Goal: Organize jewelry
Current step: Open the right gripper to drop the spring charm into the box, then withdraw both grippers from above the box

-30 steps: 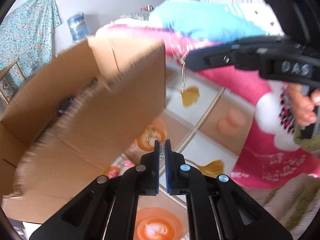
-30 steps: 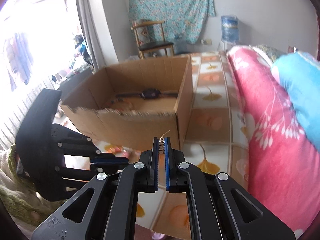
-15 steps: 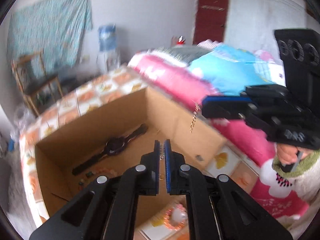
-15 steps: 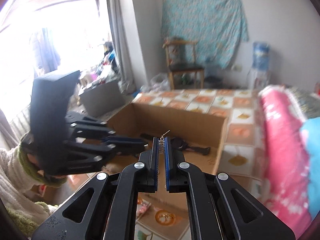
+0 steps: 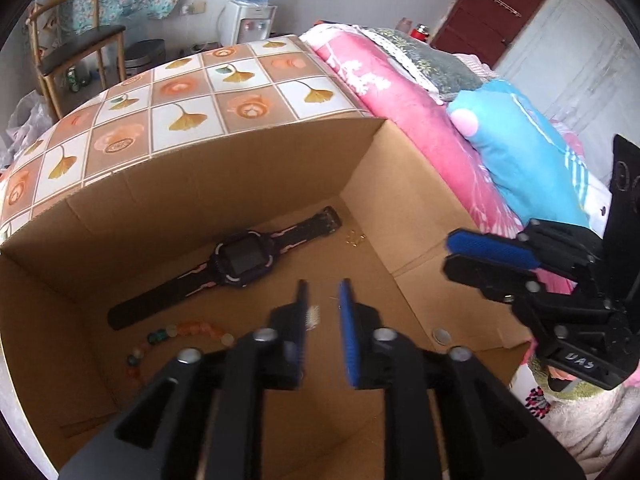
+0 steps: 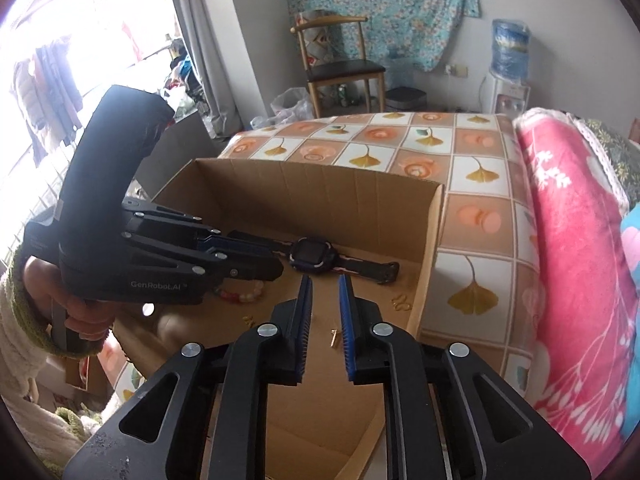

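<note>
I've got both grippers over the cardboard box [image 5: 200, 184], left gripper [image 5: 322, 312] and right gripper [image 6: 325, 304] jaws just opened and released, gold earring [image 6: 334, 337] dropping at 6 o'clock below the smartwatch [image 6: 310, 258]; bead bracelet [image 5: 176, 336] already in, drop-off about done

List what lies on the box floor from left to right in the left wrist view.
Bead bracelet → watch → small gold piece near the right wall of the cardboard box.
</note>
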Action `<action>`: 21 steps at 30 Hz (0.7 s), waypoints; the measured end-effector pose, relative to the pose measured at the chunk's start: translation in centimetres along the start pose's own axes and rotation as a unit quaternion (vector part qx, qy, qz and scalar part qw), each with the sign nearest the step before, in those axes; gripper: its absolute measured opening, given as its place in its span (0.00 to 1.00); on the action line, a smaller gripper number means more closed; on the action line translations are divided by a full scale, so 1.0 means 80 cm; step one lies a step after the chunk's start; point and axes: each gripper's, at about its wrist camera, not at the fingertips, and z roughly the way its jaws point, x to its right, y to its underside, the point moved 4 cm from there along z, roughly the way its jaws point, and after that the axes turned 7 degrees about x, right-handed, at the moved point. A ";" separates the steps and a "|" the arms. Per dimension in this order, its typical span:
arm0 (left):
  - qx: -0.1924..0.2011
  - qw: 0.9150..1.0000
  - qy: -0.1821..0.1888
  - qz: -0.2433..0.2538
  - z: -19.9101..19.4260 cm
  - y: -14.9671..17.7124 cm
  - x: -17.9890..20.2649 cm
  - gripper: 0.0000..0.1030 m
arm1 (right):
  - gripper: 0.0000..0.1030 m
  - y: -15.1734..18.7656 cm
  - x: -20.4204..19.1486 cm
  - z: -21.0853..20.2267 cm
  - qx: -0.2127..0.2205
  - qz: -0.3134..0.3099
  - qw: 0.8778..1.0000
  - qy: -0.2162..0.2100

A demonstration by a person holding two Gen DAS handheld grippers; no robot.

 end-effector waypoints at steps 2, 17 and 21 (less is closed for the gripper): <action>0.005 1.000 -0.003 -0.002 -0.001 -0.002 -0.002 0.24 | 0.14 -0.001 0.002 -0.007 0.008 0.006 1.000 0.002; 0.194 0.979 -0.061 0.004 -0.147 0.039 0.011 0.67 | 0.44 0.023 -0.016 -0.171 0.145 0.036 0.989 0.010; 0.230 0.970 -0.078 0.027 -0.191 0.087 0.023 0.83 | 0.59 0.067 -0.034 -0.194 0.135 0.037 0.990 0.023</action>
